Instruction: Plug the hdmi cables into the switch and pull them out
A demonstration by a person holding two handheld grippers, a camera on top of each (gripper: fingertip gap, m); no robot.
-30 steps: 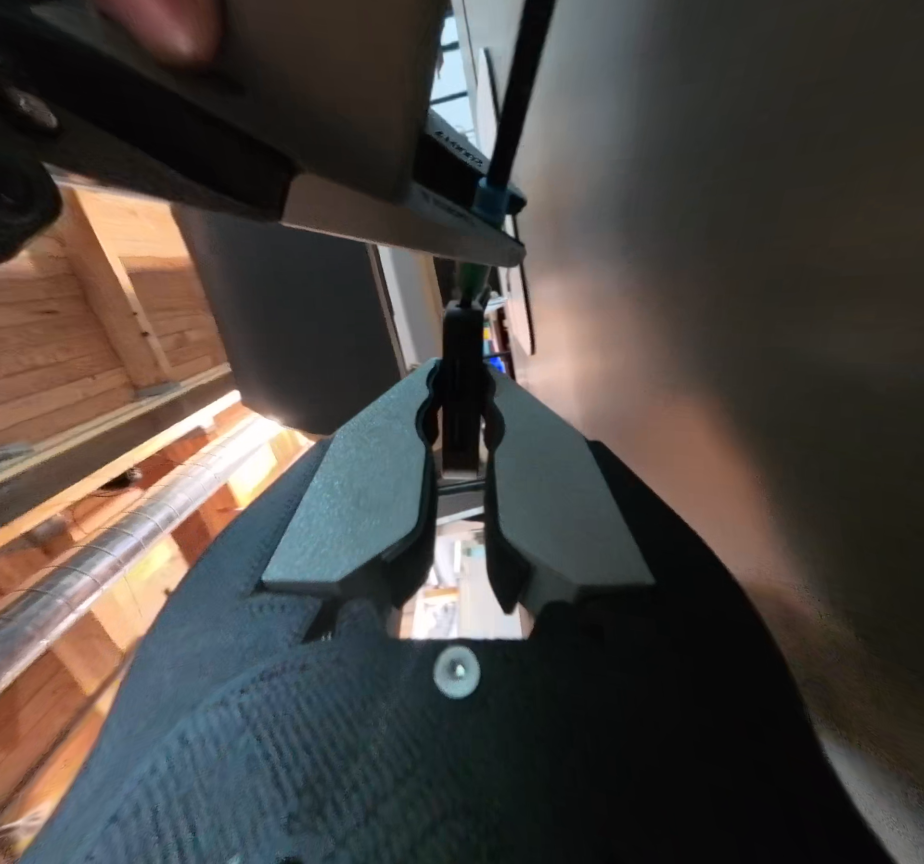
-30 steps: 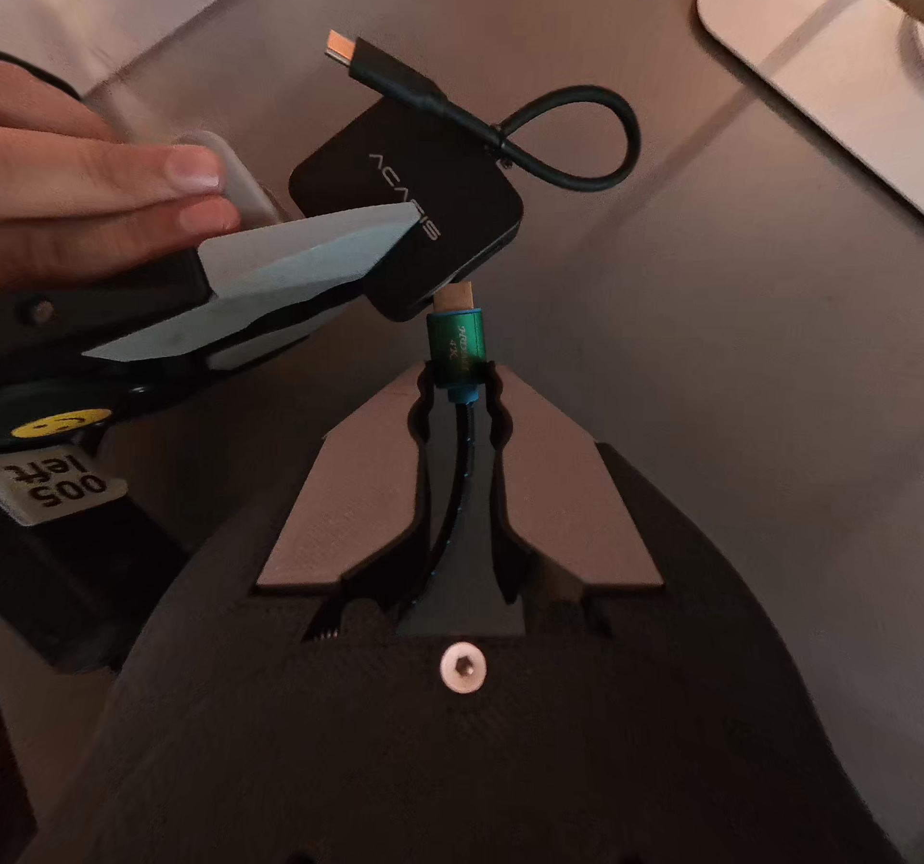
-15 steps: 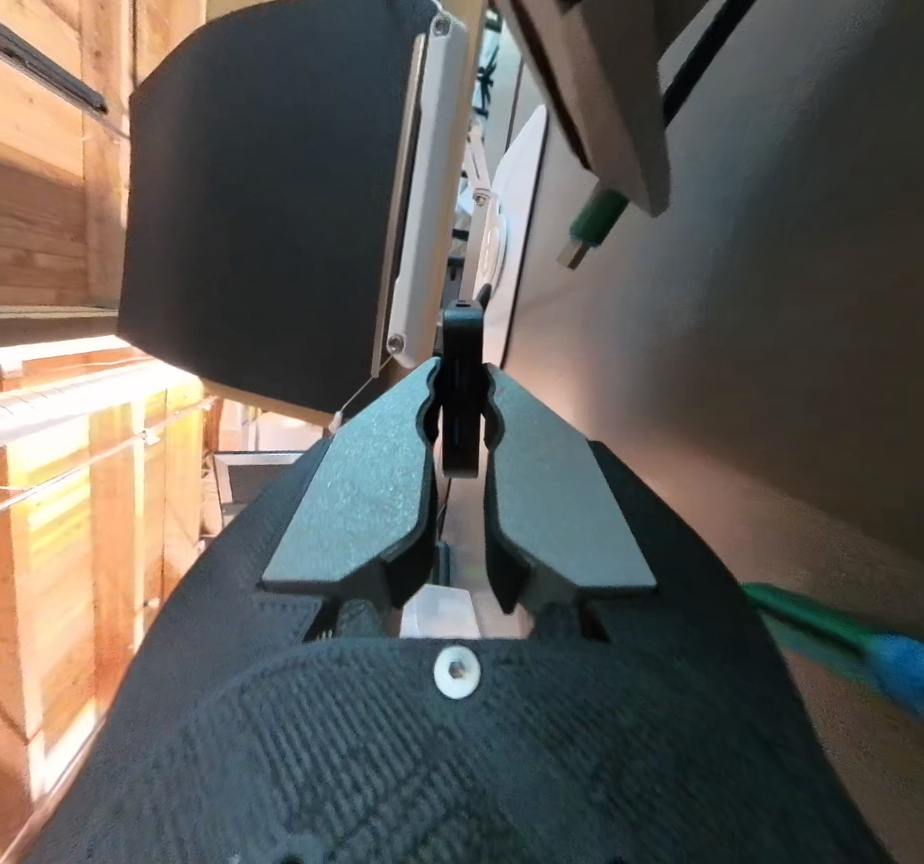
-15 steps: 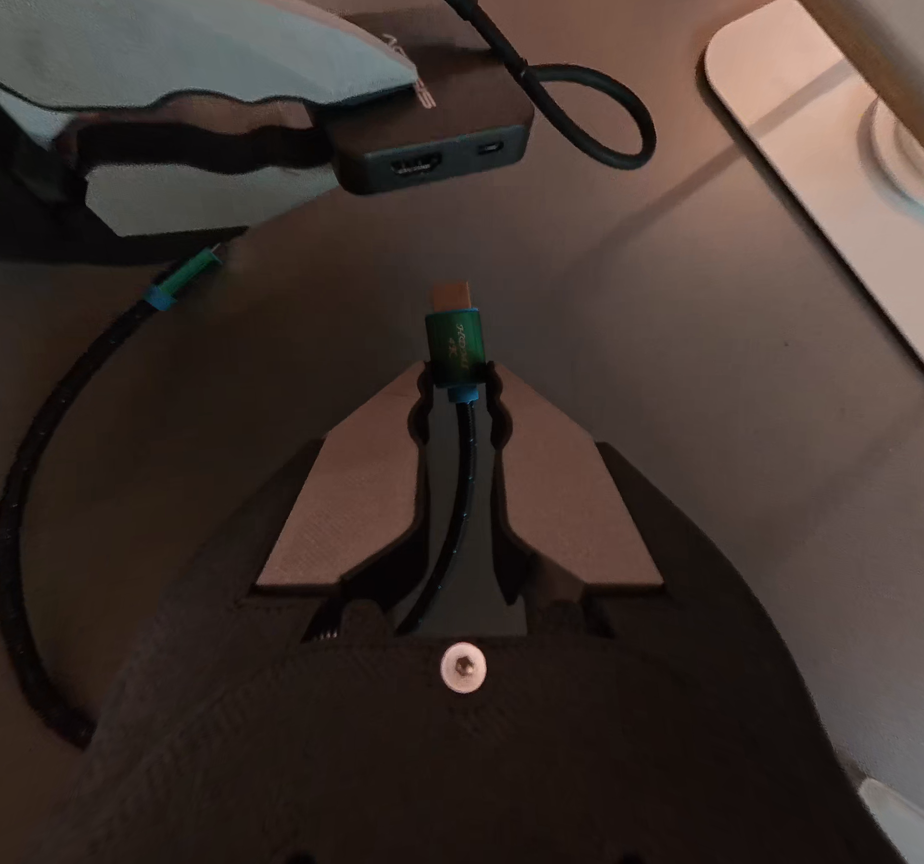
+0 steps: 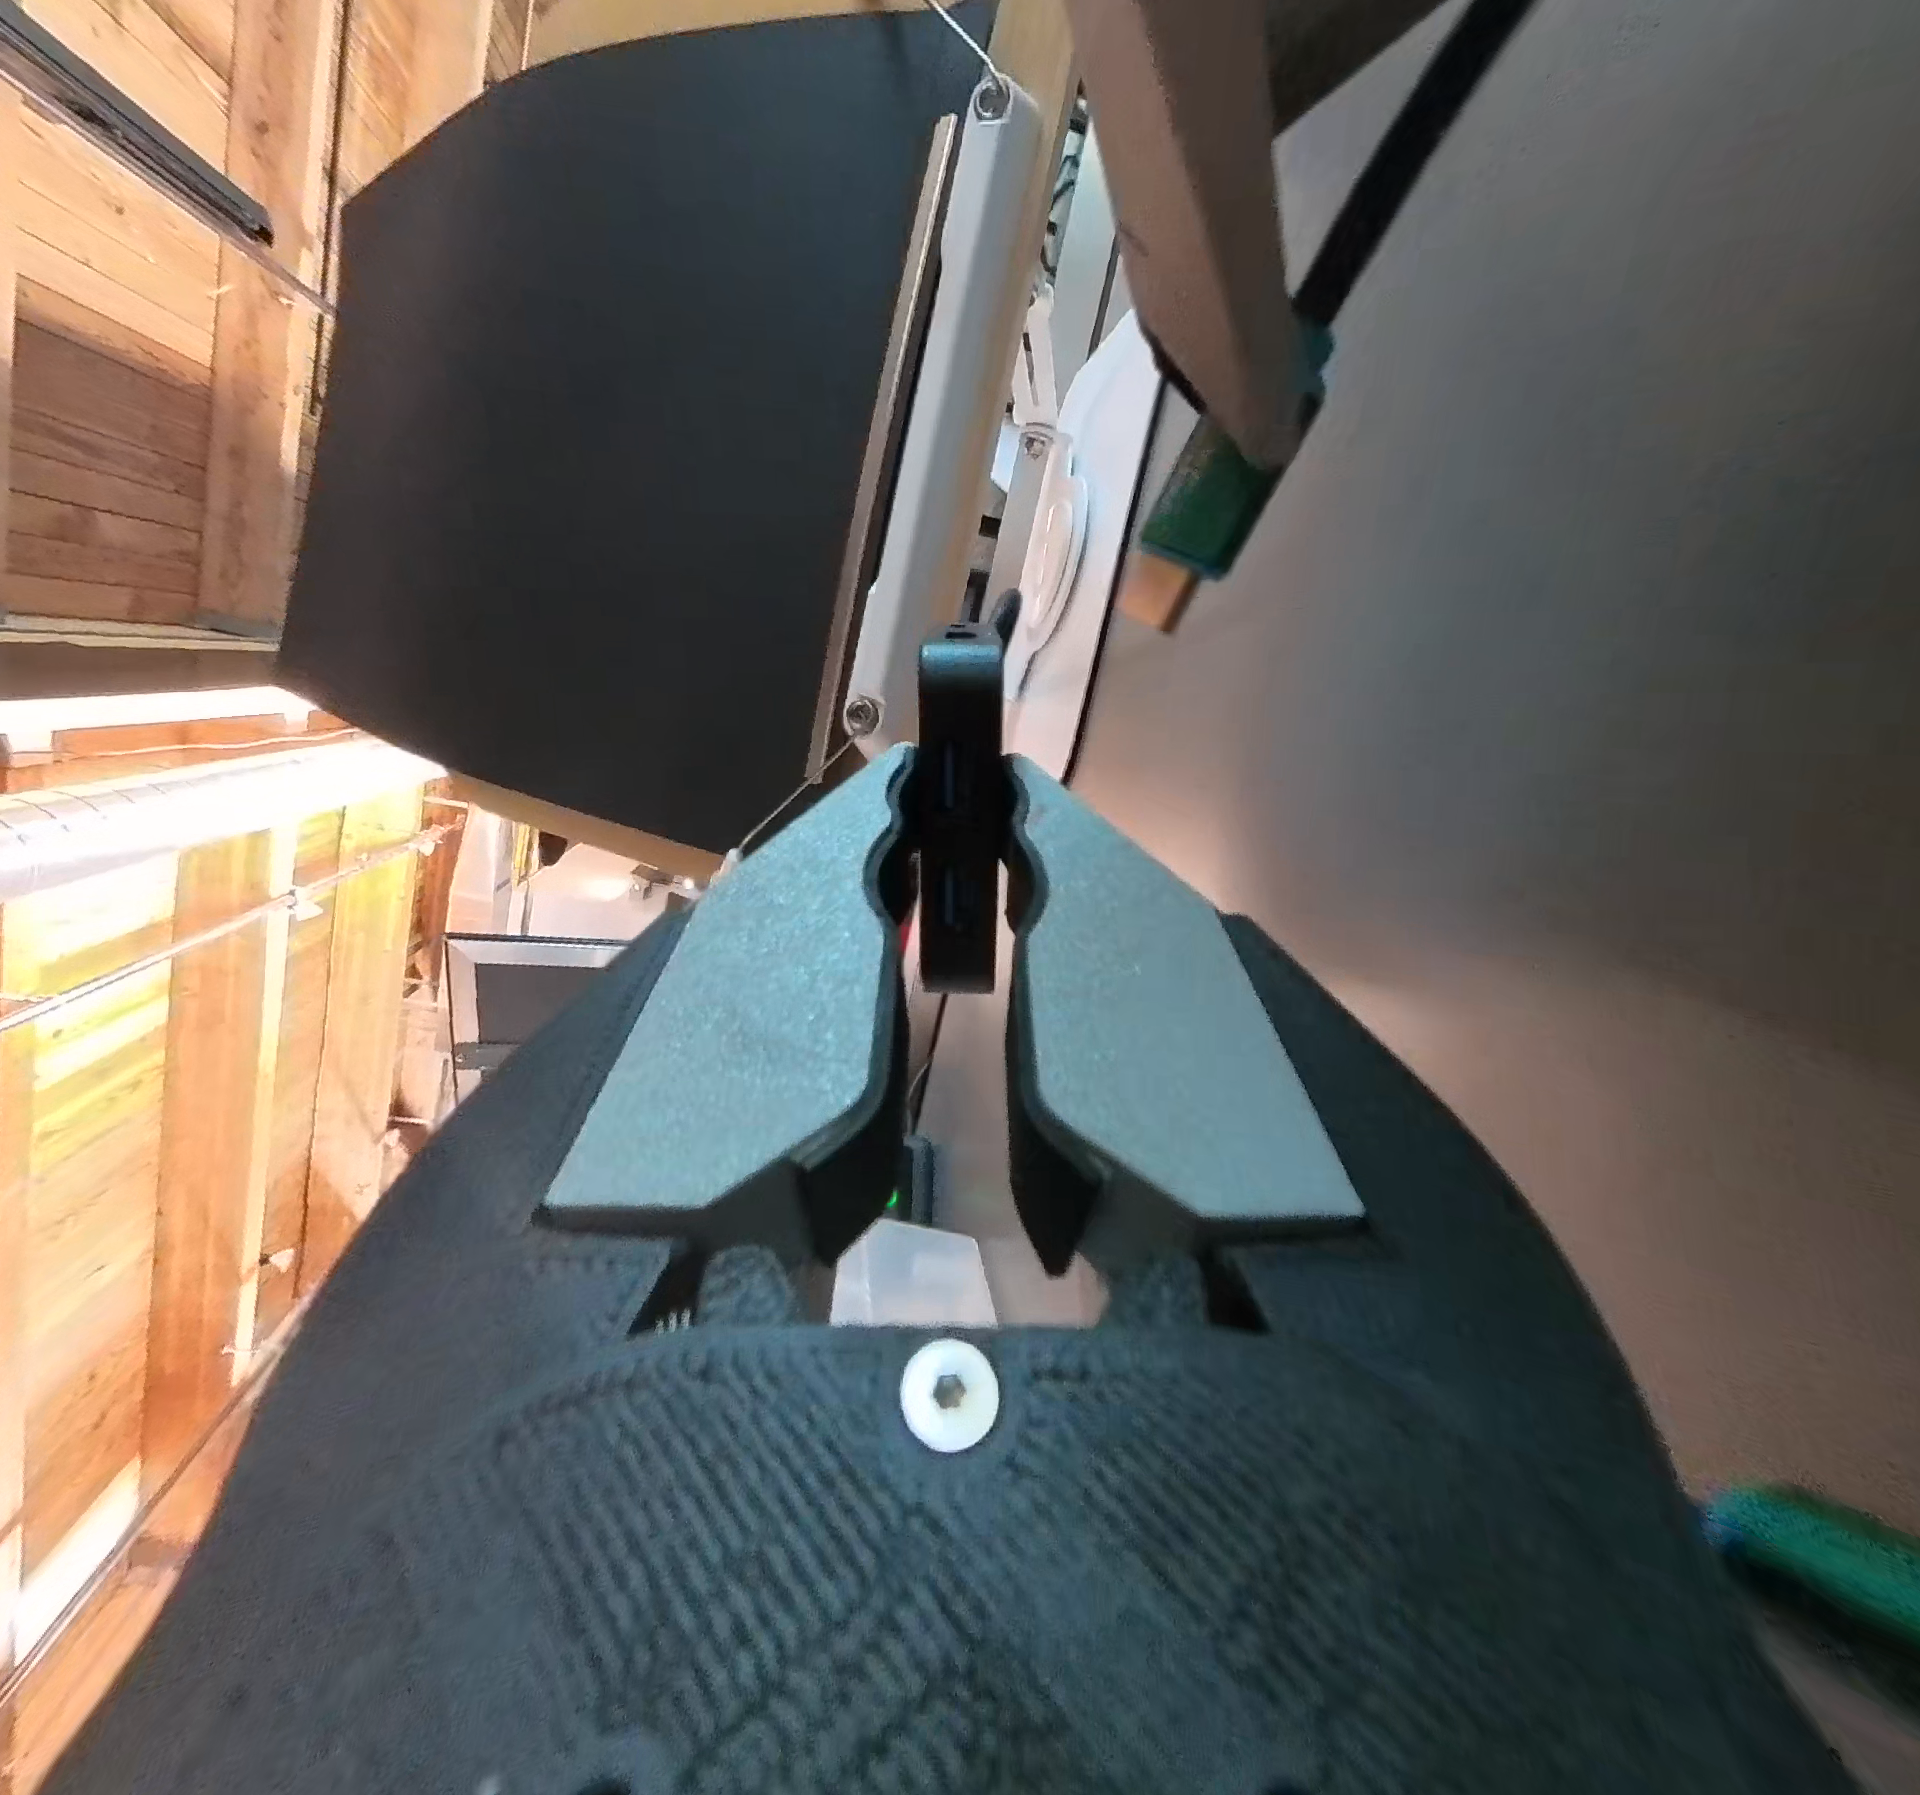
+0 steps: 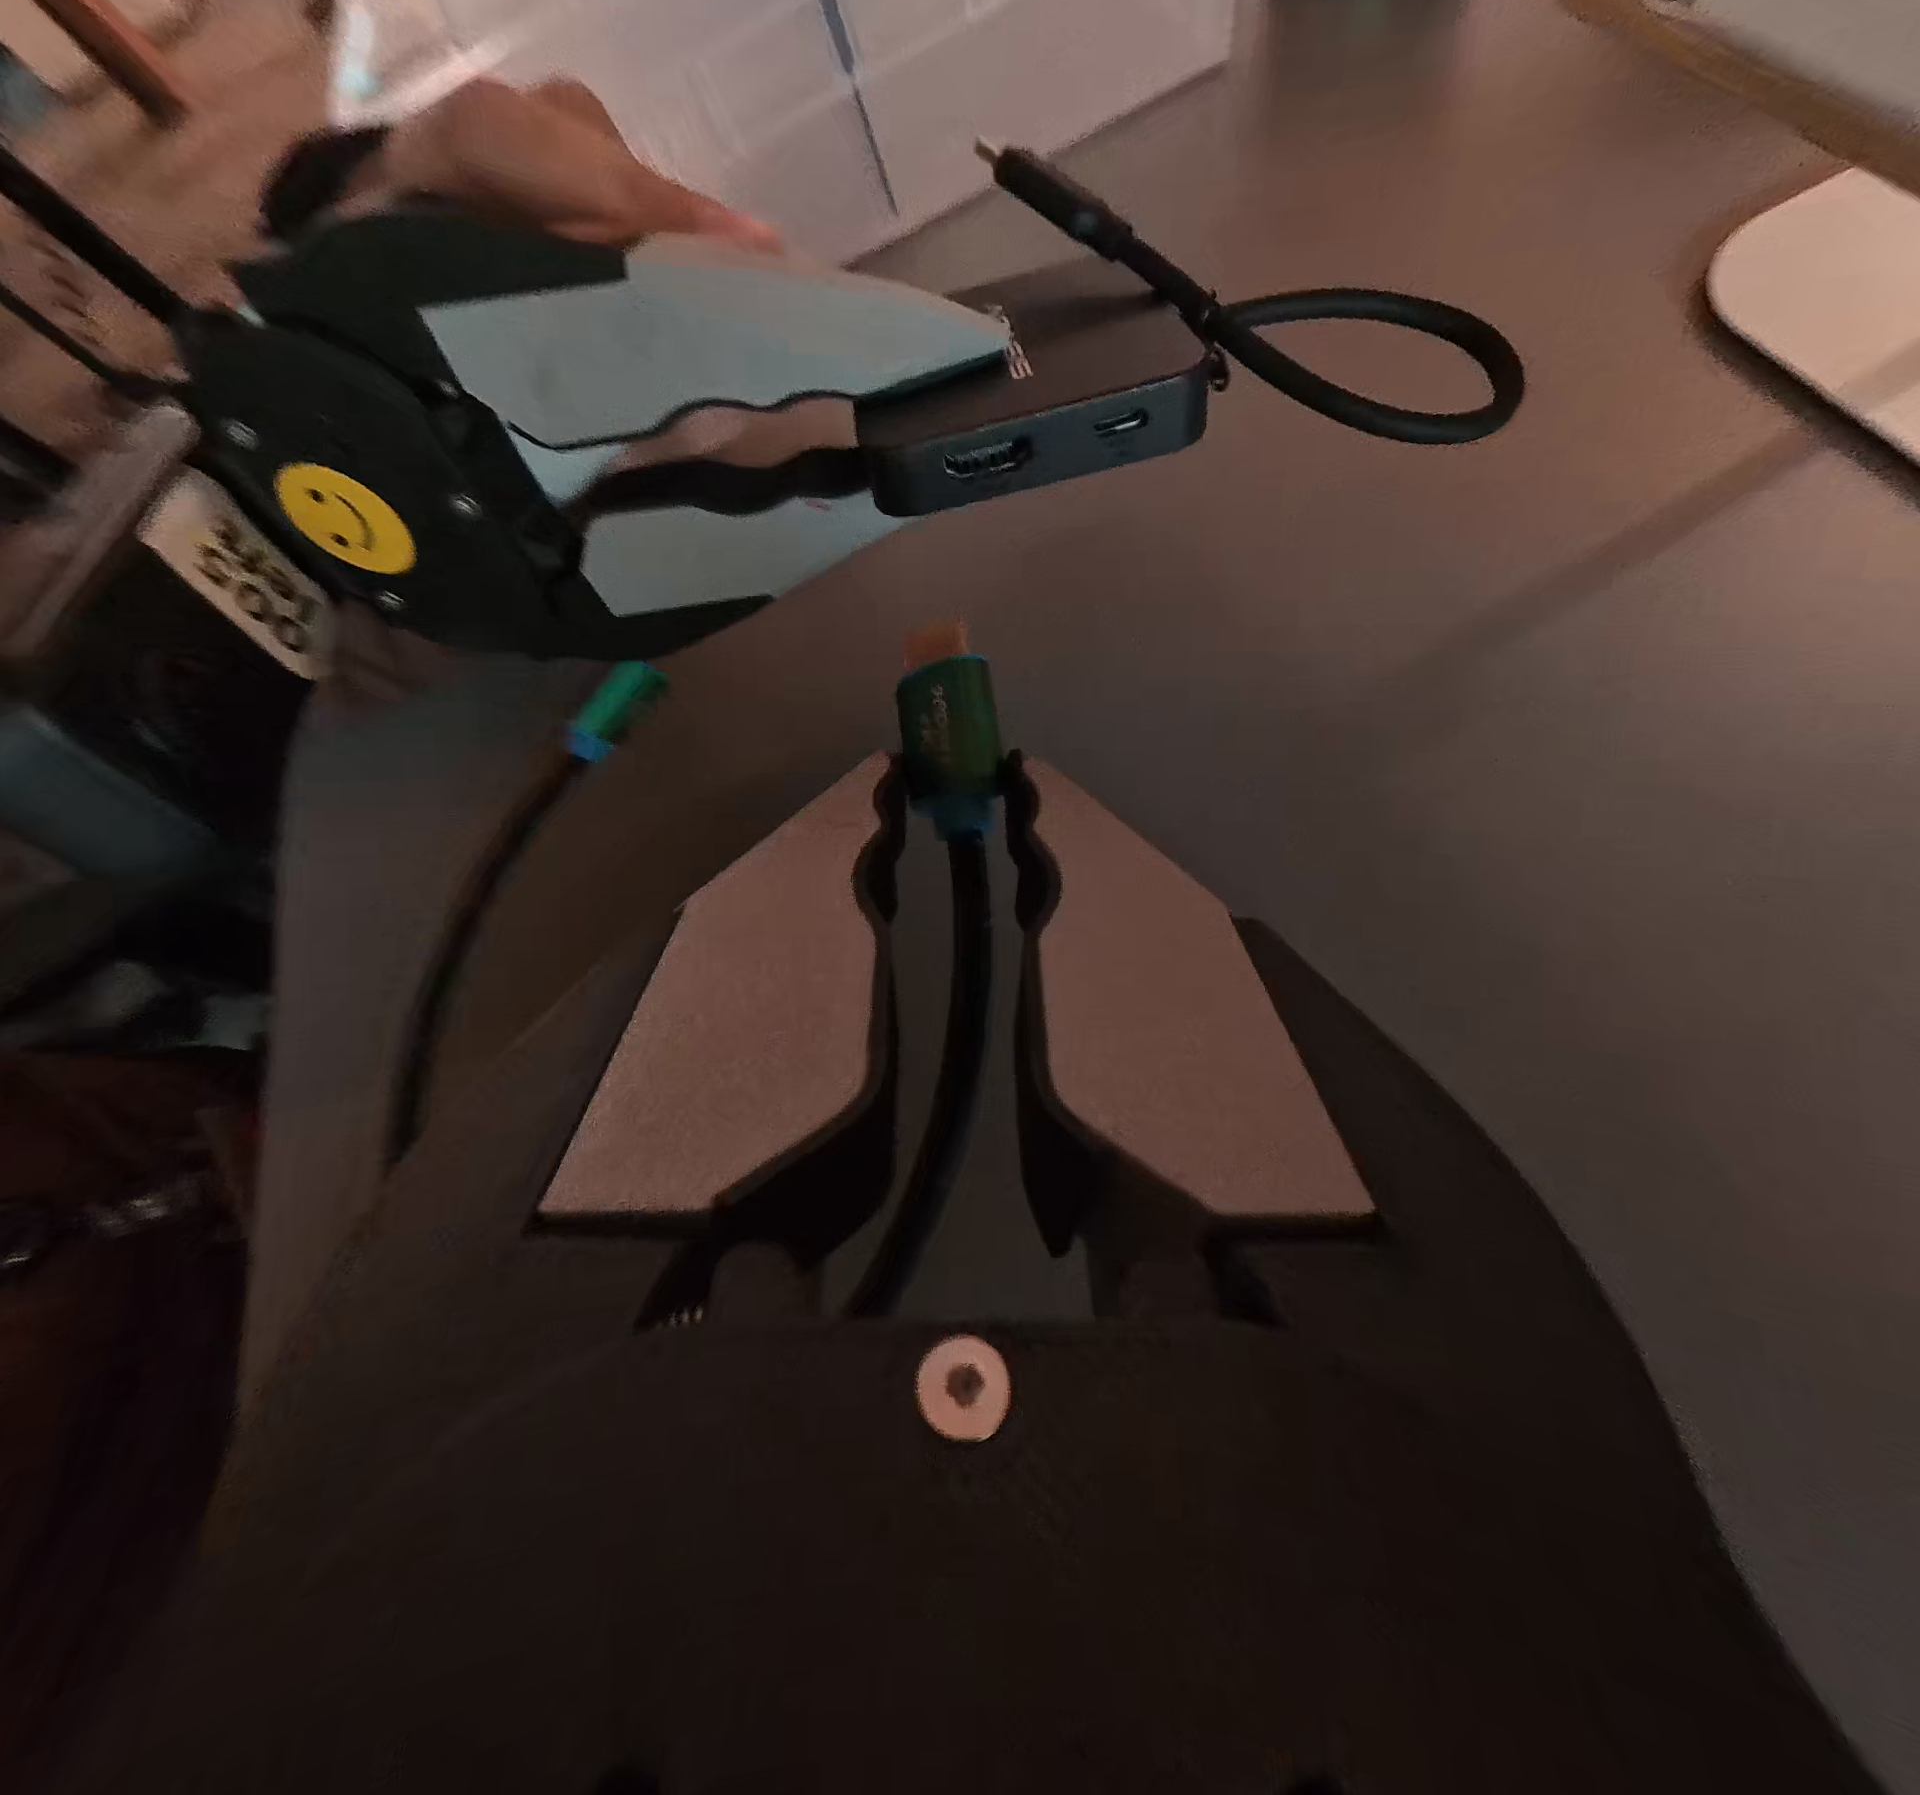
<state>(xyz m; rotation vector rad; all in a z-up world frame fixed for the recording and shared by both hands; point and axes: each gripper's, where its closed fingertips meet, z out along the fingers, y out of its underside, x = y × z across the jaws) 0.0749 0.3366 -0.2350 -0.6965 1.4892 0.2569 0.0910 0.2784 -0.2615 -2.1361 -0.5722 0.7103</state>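
Tongs of the left gripper (image 5: 958,815) are clenched edge-on upon the black switch (image 6: 1039,415), a thin flat box held clear of the desk (image 6: 1455,810); both pads press its broad faces. Tongs of the right gripper (image 6: 951,789) are clamped on the green shell of an HDMI plug (image 6: 940,717), its metal tip pointing toward the switch but well short of it, not inserted. The plug's braided cable (image 6: 961,966) trails back between the fingers.

Handling, as judged: the switch looks light and rigid, with smooth casing that may pivot in a narrow grip when a plug pushes against it; a hold across its flat faces, near the port side, should resist that best. Its short pigtail lead (image 6: 1382,363) is limp and offers no purchase. The plug shell is hard and short, the right place to grasp; the stiff, springy cable behind it would bend rather than transmit a push. The wide port (image 6: 987,460) faces the plug, so squareness matters more than force.

A second green plug (image 6: 613,696) lies on the desk to the left, unplugged.
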